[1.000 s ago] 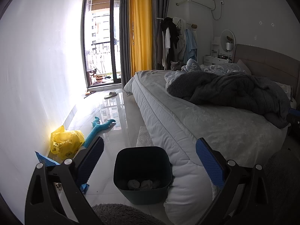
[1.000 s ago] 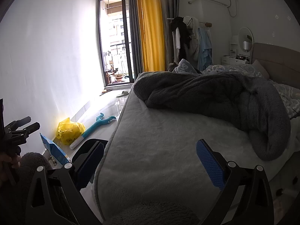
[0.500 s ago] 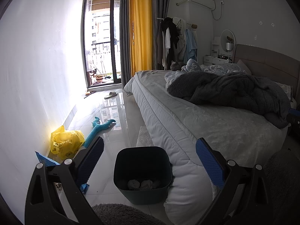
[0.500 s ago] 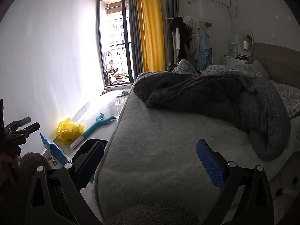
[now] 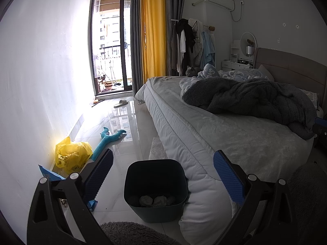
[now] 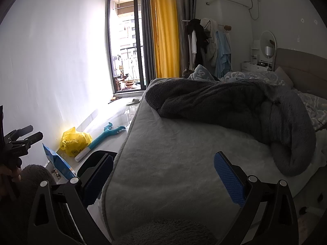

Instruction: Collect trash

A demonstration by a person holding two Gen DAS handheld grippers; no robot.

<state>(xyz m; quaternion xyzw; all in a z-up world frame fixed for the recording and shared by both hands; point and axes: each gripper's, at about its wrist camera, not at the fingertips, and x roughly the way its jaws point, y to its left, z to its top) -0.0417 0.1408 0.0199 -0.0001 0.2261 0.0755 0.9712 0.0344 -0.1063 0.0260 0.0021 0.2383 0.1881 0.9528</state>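
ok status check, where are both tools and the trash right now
Left tool open, empty, over dark bin. Right tool open, empty, above bed. Yellow bag and blue wrapper on floor by wall, untouched. Nothing blocking.

Bin beside the bed, clutter along the left wall

The bin stands on the floor against the bed, wads inside. Left of it, by the wall, lie a bag, a toy behind it, and a packet in front. A blanket lies on the bed.

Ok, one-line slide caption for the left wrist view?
Open left gripper hovers above dark bin beside bed; yellow bag lies by wall.
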